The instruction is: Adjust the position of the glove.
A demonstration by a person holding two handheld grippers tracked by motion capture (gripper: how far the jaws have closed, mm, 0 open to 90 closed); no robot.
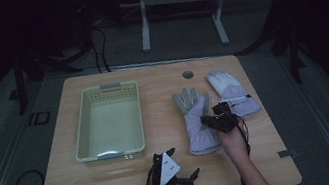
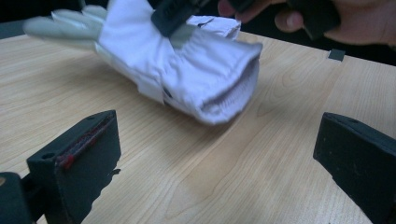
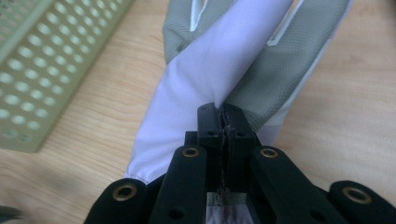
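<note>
basket (image 1: 108, 123) left of gloves (image 1: 198, 119), on table (image 1: 159, 75)

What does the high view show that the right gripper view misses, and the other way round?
The high view alone takes in the whole wooden table, the second glove lying further right, the left gripper near the table's front edge, and the floor and metal frame behind. The right gripper view alone shows, close up, the right gripper with its jaws pinched shut on a fold of the pale glove. Both share that glove and the green basket.
</note>
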